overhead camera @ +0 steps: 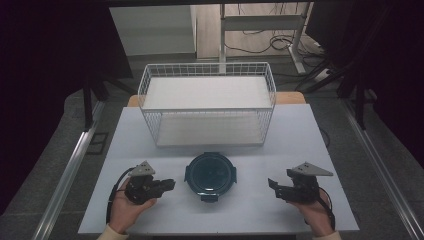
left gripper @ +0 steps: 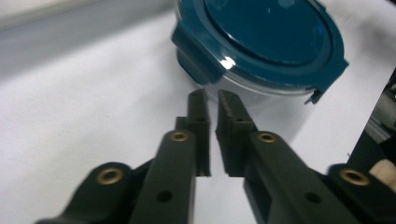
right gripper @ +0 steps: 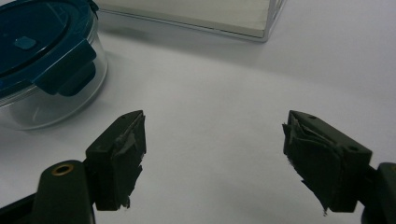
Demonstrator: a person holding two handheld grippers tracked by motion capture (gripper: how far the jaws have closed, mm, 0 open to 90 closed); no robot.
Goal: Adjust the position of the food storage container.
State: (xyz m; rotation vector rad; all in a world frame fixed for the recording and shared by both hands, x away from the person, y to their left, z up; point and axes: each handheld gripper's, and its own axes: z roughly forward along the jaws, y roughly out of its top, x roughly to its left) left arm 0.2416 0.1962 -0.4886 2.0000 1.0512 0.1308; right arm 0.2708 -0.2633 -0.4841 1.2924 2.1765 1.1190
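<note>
Starting with the high view, we find a pale surface (overhead camera: 300, 130) carrying a white wire basket (overhead camera: 207, 102) at its far side and a round container (overhead camera: 210, 175) with a dark teal lid near the front centre. The basket stands well behind the container, apart from it. The left tool (overhead camera: 169, 184) lies to the container's left, held in the person's left hand (overhead camera: 127, 205), its tips pointing toward the container and just beside its rim; we cannot tell from here whether they touch. The right tool (overhead camera: 272, 186) lies to the container's right, held in the right hand (overhead camera: 315, 212), its tips pointing inward and clearly apart from the container. Each tool bears a grey three-cornered plate on top.

Turning to the left gripper view, we record the left tool (left gripper: 212, 95) with its jaws nearly together, only a narrow gap between them and nothing held in that gap. The tips sit just short of the container (left gripper: 261, 46), beside one of its teal lid clasps. The container wall below the lid is clear.

Turning to the right gripper view, we record the right tool (right gripper: 212, 123) with its jaws spread wide and nothing between them but bare surface (right gripper: 233, 84). The pads appear worn and ragged. The container (right gripper: 42, 70) stands at the upper left, apart from the jaws, a lid clasp facing them. An edge of the basket (right gripper: 210, 18) runs along the top.
</note>
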